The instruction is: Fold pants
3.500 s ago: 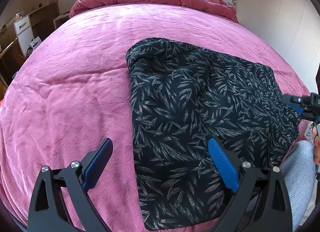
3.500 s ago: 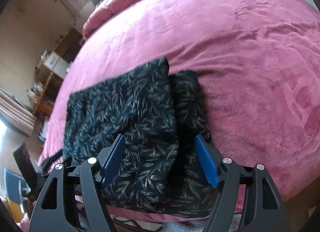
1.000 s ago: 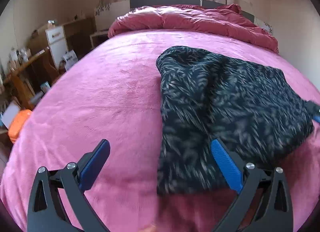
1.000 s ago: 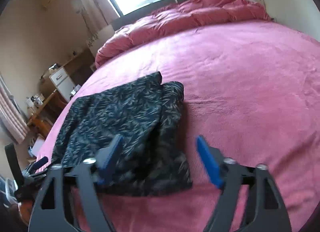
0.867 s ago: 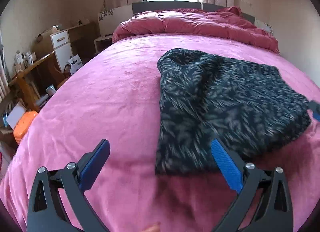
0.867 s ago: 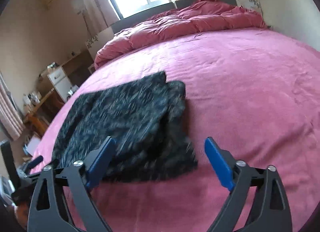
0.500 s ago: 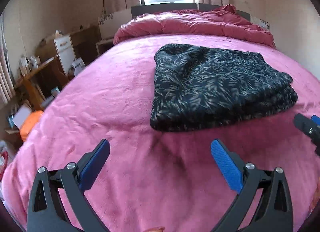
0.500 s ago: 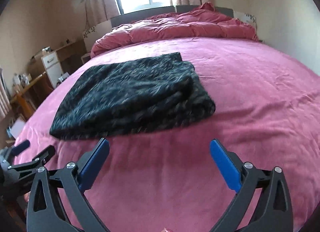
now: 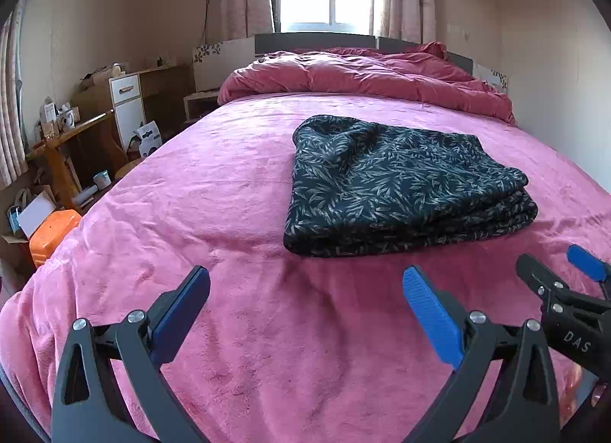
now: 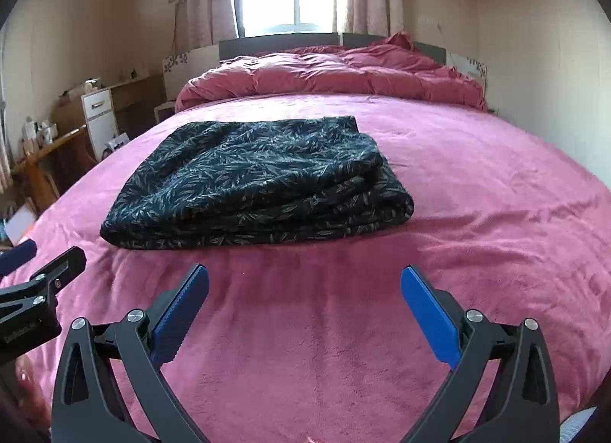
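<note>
1. The pants (image 9: 401, 183) lie folded in a flat stack on the pink bed (image 9: 229, 183), well ahead of both tongs and touched by neither; they are dark with a pale leaf print.
2. The left tongs (image 9: 305, 294) stand wide apart over bare blanket, with nothing between the blue pads.
3. The right tongs (image 10: 304, 292) are likewise spread apart and hold nothing.
4. In the left view the right tongs (image 9: 561, 271) enter at the right edge, cut off by the frame; white letters "DAS" read on the black body (the rest of the word is out of frame).
5. In the right view the left tongs (image 10: 34, 263) show at the left edge, partly cut off; small writing on the body is too blurred to read.
6. A red duvet (image 9: 362, 76) is bunched at the headboard, hiding the far end of the bed.
7. A white cabinet (image 9: 128, 107) and an orange box (image 9: 49, 233) stand left of the bed; the clutter around them is too small to make out.
</note>
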